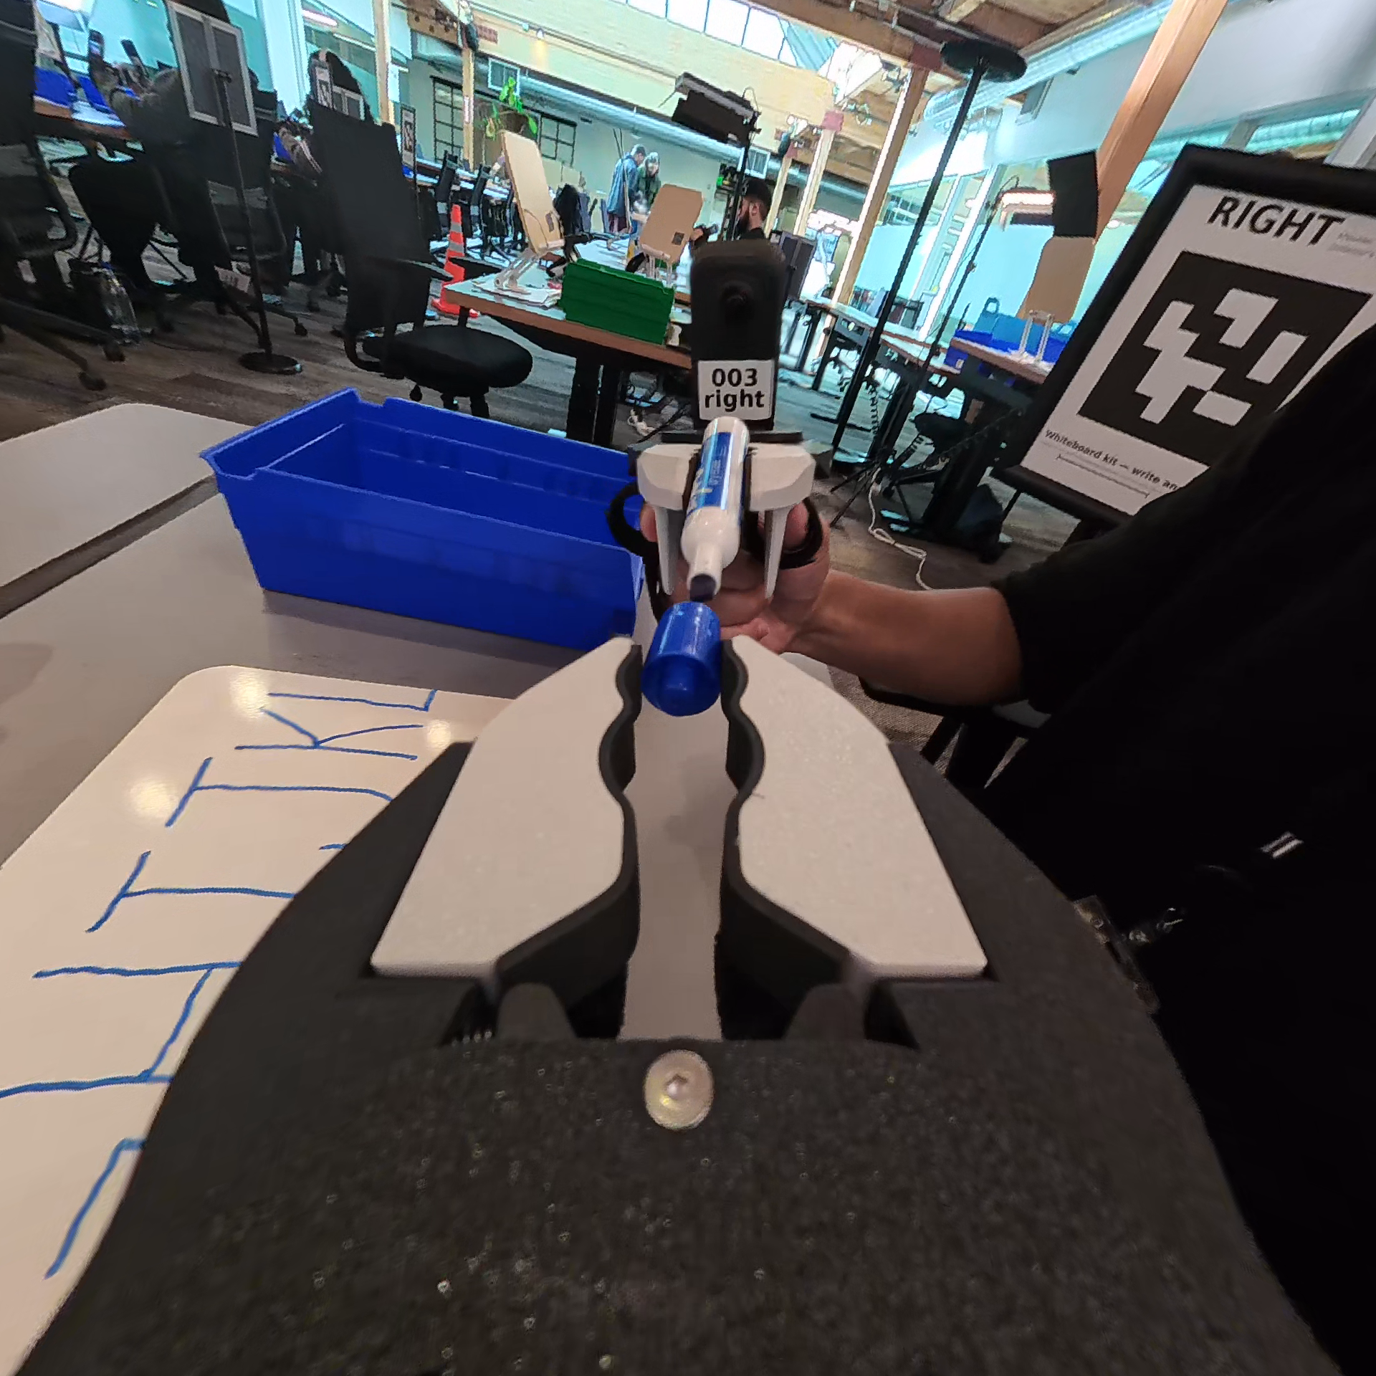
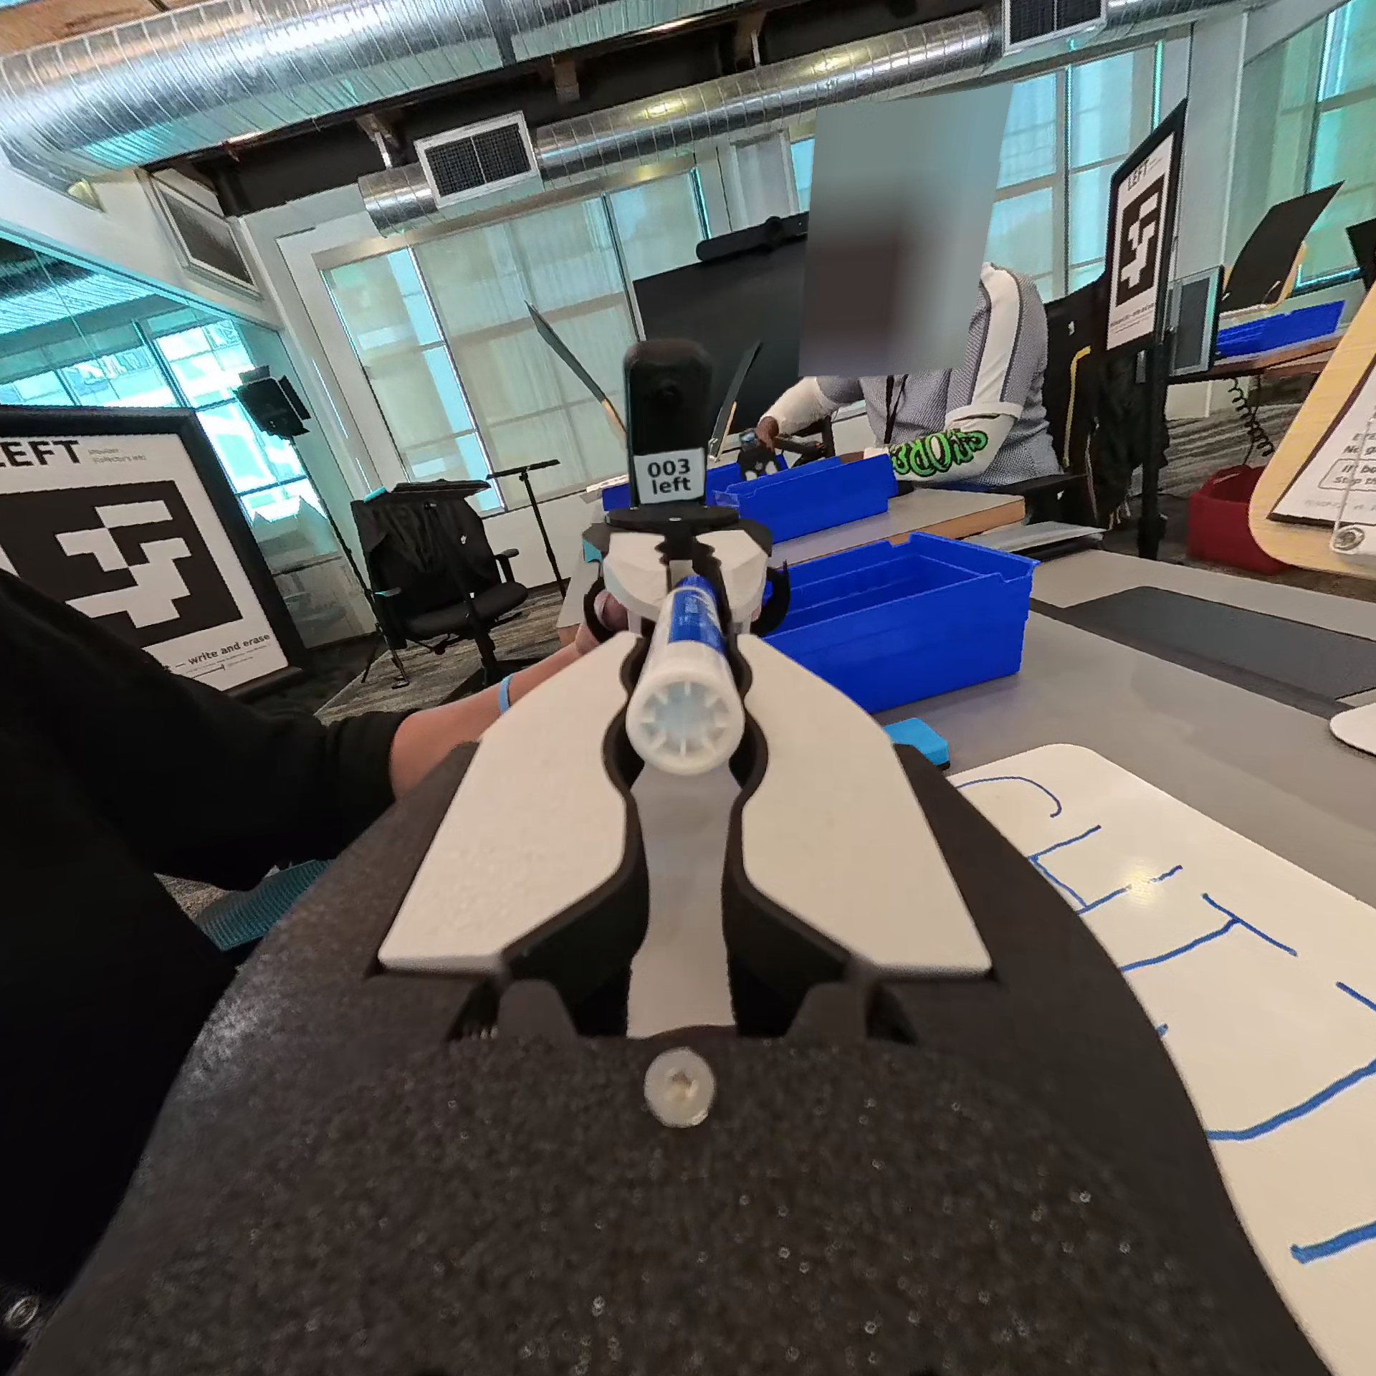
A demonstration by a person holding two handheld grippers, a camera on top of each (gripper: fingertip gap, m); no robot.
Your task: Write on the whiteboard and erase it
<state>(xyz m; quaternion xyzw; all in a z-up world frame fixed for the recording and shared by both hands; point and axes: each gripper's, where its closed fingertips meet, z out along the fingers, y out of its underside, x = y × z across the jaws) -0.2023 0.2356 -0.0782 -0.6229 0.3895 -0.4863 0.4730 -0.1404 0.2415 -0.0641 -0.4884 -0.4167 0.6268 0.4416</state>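
My left gripper (image 1: 683, 674) is shut on the blue marker cap (image 1: 681, 659), held above the table. My right gripper (image 2: 685, 715) is shut on the white-and-blue marker (image 2: 685, 692), its butt end toward the camera. In the left wrist view the right gripper (image 1: 721, 573) faces me with the marker (image 1: 713, 499) pointing at the cap, its dark tip just short of the cap's opening. In the right wrist view the left gripper (image 2: 681, 596) shows beyond the marker. The whiteboard (image 1: 149, 856) lies flat below, covered with blue writing; it also shows in the right wrist view (image 2: 1228, 1005).
A blue bin (image 1: 432, 506) stands on the grey table behind the board, also in the right wrist view (image 2: 901, 618). A blue eraser (image 2: 919, 737) lies by the board's corner. Marker signs stand at the sides (image 1: 1206, 327), (image 2: 126, 551). A person sits at a far desk.
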